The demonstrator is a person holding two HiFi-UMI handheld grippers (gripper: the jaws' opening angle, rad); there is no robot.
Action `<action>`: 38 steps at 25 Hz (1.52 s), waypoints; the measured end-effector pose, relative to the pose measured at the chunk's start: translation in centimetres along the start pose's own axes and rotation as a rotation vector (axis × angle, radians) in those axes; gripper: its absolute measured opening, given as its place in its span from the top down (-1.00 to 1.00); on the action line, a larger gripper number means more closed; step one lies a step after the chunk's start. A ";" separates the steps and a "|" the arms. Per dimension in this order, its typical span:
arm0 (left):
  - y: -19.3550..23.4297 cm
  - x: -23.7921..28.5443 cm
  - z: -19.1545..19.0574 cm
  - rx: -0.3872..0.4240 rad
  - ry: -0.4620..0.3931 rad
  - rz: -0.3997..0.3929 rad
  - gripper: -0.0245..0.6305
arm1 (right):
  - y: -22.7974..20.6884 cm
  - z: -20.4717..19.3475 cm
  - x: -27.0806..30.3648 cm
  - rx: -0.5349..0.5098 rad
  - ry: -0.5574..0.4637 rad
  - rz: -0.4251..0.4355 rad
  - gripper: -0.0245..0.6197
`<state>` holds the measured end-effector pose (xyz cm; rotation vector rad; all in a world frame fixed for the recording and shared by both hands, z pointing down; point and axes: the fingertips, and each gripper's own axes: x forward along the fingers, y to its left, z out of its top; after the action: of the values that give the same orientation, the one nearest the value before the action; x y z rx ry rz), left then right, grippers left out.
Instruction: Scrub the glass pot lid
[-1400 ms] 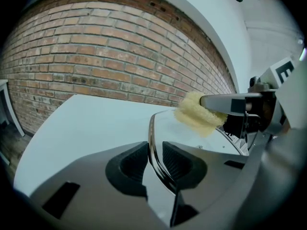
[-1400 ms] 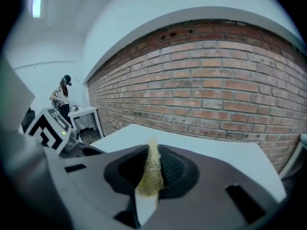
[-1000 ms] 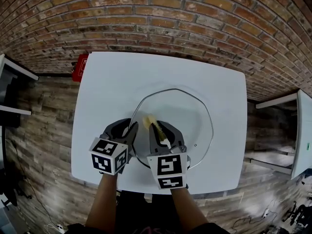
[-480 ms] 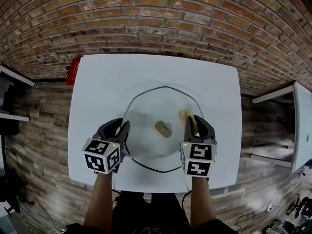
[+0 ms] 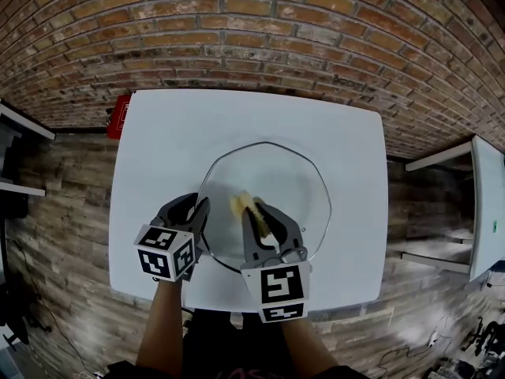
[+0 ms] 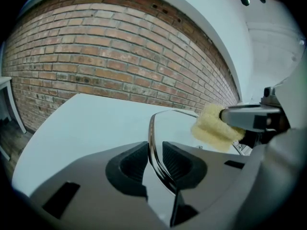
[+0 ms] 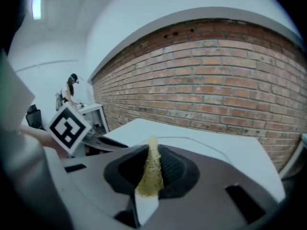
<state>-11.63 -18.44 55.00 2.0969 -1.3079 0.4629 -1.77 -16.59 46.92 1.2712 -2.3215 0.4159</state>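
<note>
The glass pot lid (image 5: 296,184) lies on the white table (image 5: 237,125). My left gripper (image 5: 200,212) is shut on the lid's left rim (image 6: 152,143), which runs between its two dark pads (image 6: 184,163). A yellow sponge (image 5: 240,204) is pinched in my right gripper (image 5: 257,212), shut on it, and rests on the lid's left-centre glass. In the left gripper view the sponge (image 6: 212,128) sticks out of the right gripper (image 6: 249,119) over the lid. From the right gripper view the sponge (image 7: 151,169) stands edge-on between the jaws. The lid's knob is hidden under the right gripper.
A brick wall (image 5: 260,46) runs behind the table. A red object (image 5: 118,110) sits off the table's far left corner. White furniture stands at the left (image 5: 24,121) and right (image 5: 485,212). A person (image 7: 71,87) is far off at another table.
The right gripper with the sponge swept from the lid's left-centre to its right side, then back to the left-centre. The left gripper kept its hold on the rim.
</note>
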 end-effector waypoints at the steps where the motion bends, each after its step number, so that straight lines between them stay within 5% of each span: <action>1: 0.0 0.0 0.0 0.000 0.001 0.000 0.63 | 1.9 -0.2 0.5 -0.001 0.008 0.045 0.74; 4: 0.0 0.0 0.1 0.001 0.001 -0.004 0.62 | 4.8 -1.7 1.5 -0.008 0.057 0.109 0.74; 8: 0.1 0.1 0.1 0.001 -0.003 -0.004 0.62 | 3.4 -3.8 1.8 -0.013 0.118 0.086 0.74; 25: -0.1 0.3 0.4 0.020 0.001 0.000 0.62 | -13.5 -7.1 -4.0 0.053 0.196 -0.328 0.74; 31: -0.2 0.3 0.2 0.018 0.002 -0.001 0.62 | -11.7 -5.4 -3.8 0.035 0.146 -0.287 0.74; 38: -0.1 0.0 0.0 0.010 -0.001 0.003 0.62 | -1.5 -2.7 -1.3 -0.010 0.076 -0.042 0.74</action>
<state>-11.49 -18.43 54.96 2.1033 -1.3122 0.4705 0.83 -15.19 48.57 1.2750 -2.2273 0.4306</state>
